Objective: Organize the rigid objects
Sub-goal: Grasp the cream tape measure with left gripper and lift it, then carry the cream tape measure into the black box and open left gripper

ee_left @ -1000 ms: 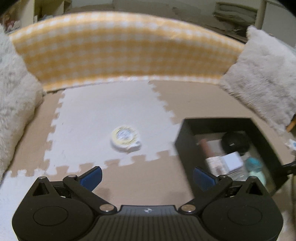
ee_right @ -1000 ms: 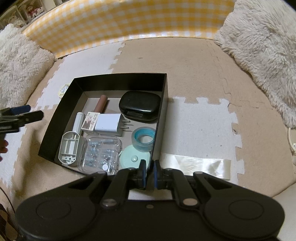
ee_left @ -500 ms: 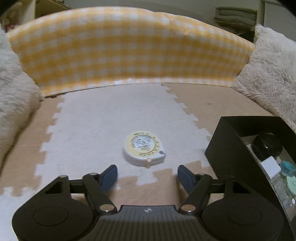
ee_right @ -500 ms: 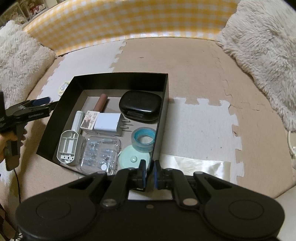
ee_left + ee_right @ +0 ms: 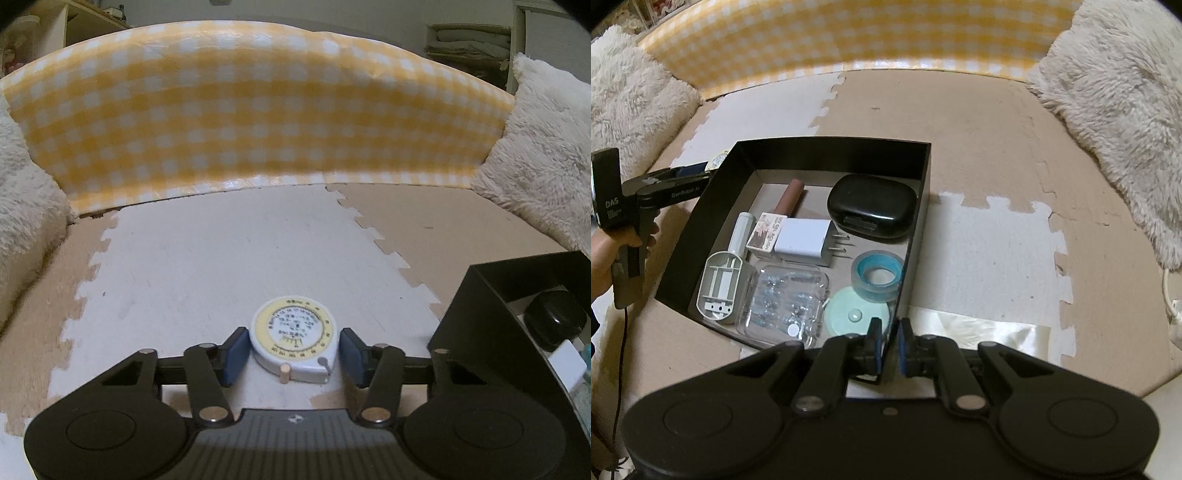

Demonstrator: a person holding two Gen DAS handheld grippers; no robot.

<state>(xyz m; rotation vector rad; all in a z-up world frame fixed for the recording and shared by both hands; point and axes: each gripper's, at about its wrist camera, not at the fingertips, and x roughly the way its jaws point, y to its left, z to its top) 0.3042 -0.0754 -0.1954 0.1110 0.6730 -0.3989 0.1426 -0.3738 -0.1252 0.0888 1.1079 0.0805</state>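
A round yellow-and-white tape measure point(image 5: 293, 332) lies on the white foam mat. My left gripper point(image 5: 293, 352) straddles it and its jaws are closing; the blue pads point(image 5: 236, 349) sit just off its two sides. To its right stands the black box point(image 5: 480, 295). In the right wrist view my right gripper point(image 5: 890, 345) is shut on the near right wall of the black box point(image 5: 831, 155). Inside lie a black case point(image 5: 871, 205), a white charger point(image 5: 803, 240), a tape roll point(image 5: 877, 275) and several other small items.
A yellow checked cushion wall point(image 5: 258, 110) closes the back. Fluffy white pillows point(image 5: 1115, 110) flank both sides. Beige and white puzzle mats point(image 5: 979, 147) cover the floor. A shiny strip of tape point(image 5: 979, 328) lies right of the box. A person's hand point(image 5: 605, 254) holds the left gripper.
My left gripper moved forward and down to the tape measure, and its jaws narrowed from wide open to just beside it. The right gripper stayed on the box wall.
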